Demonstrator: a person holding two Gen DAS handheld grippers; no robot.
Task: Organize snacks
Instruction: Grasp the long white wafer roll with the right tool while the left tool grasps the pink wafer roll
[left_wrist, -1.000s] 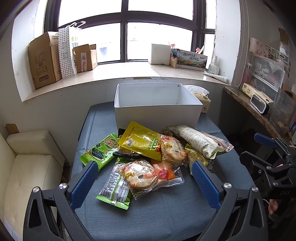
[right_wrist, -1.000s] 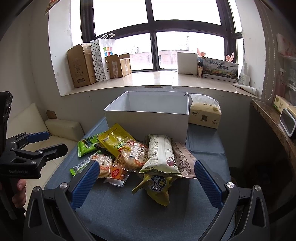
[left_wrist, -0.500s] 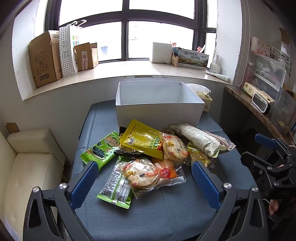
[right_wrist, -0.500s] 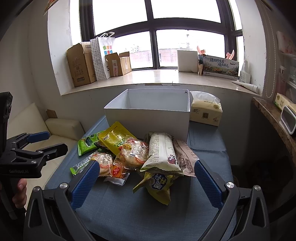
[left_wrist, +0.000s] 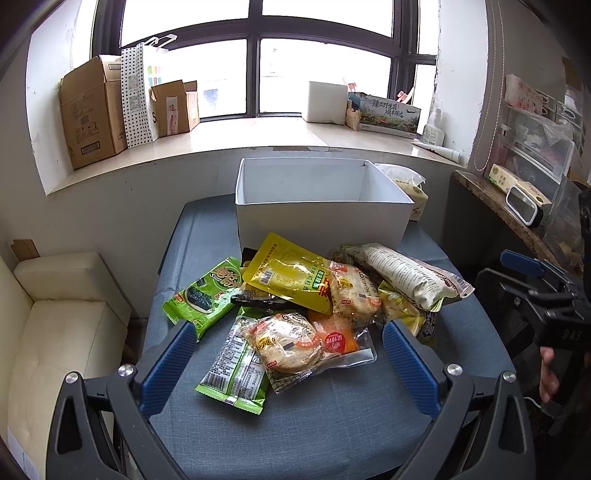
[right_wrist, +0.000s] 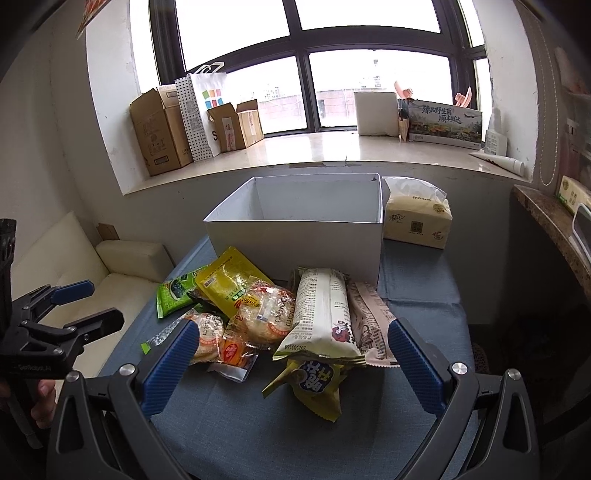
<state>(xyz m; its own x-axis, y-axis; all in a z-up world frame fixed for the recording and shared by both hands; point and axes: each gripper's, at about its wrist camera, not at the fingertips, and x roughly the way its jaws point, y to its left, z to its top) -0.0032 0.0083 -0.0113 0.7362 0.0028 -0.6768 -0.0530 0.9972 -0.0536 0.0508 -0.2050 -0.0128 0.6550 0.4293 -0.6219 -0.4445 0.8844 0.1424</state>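
A: Item 1, left gripper (left_wrist: 288, 354): jaws spread wide, blue pads either side of the front of the snack pile, nothing held, above the cloth. Item 2, right gripper (right_wrist: 291, 354): same, wide open, empty, framing the long packs on the pile's right.

B: Container?

A: White box (left_wrist: 321, 221), open top, at the far end of the blue table (left_wrist: 332, 424), just behind the pile. Inside looks bare as far as visible; floor partly hidden by the front wall.

B: Snack list, pls

A: All on the cloth, overlapping, none in the box:
- green seaweed pack (left_wrist: 207, 291), left edge
- yellow pouch (left_wrist: 291, 277), centre, near the box front, lying over a dark packet
- rice cracker pack (left_wrist: 286, 343), front centre, on a green-edged wrapper (left_wrist: 236, 373) w/ barcode up
- second cracker pack (left_wrist: 354, 291), right of the pouch
- orange jelly in clear bag (left_wrist: 338, 341), touching the front cracker
- long white pack (right_wrist: 323, 314), lengthwise, over a yellow bag (right_wrist: 317, 384)
- pinkish pack (right_wrist: 369, 325), beside the white one on its right

B: Misc?

A: Tissue pack (right_wrist: 417, 218) just right of the box. Cardboard boxes (right_wrist: 162, 129) on the window sill. Cream sofa (left_wrist: 55, 325) left of the table. A hand (right_wrist: 44, 398) grips the left tool's handle
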